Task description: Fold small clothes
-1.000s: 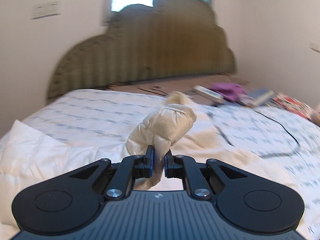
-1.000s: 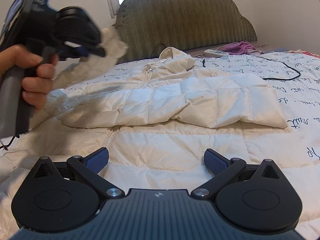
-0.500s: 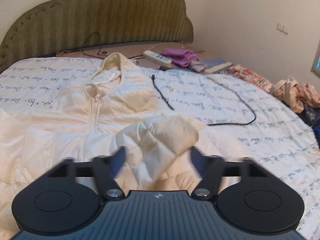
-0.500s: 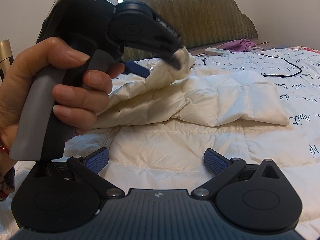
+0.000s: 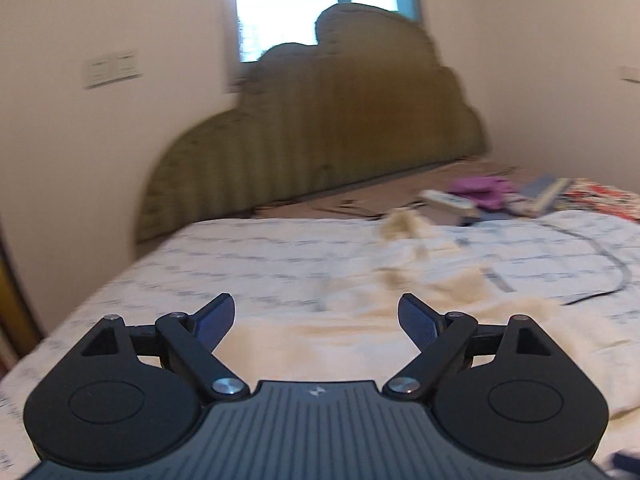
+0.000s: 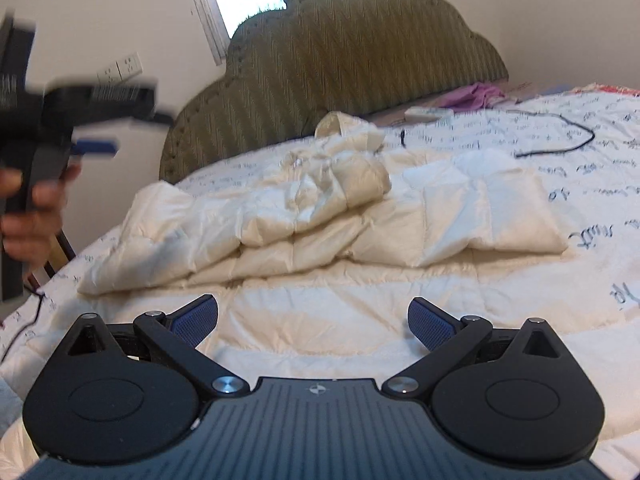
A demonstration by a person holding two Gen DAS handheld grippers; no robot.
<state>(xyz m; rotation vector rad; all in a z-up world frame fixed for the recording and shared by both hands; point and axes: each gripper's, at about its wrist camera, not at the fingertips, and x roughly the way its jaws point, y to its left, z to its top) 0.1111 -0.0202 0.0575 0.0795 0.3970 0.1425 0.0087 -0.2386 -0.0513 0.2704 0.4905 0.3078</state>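
Note:
A cream puffer jacket [image 6: 440,208] lies spread on the bed, with its collar towards the headboard. One sleeve [image 6: 352,180] lies folded across its chest. My left gripper [image 5: 316,308] hovers over the jacket's [image 5: 360,336] near edge. Its jaws are opening, and nothing is between them. In the right wrist view the left gripper [image 6: 94,146] appears blurred at the far left, held in a person's hand [image 6: 24,216]. My right gripper [image 6: 314,308] stands open low over the jacket's hem, and its pads touch nothing.
The bed carries a white quilt [image 6: 592,184] printed with writing, and a green padded headboard [image 6: 360,48] stands behind it. A black cable [image 6: 560,140], a white power strip [image 6: 428,112] and a purple cloth [image 6: 476,94] lie at the far right. The bed's left edge [image 5: 80,320] is close.
The left gripper opened and let go of the sleeve, which now lies folded across the jacket. The gripper then swung back to the left. The right gripper stayed put.

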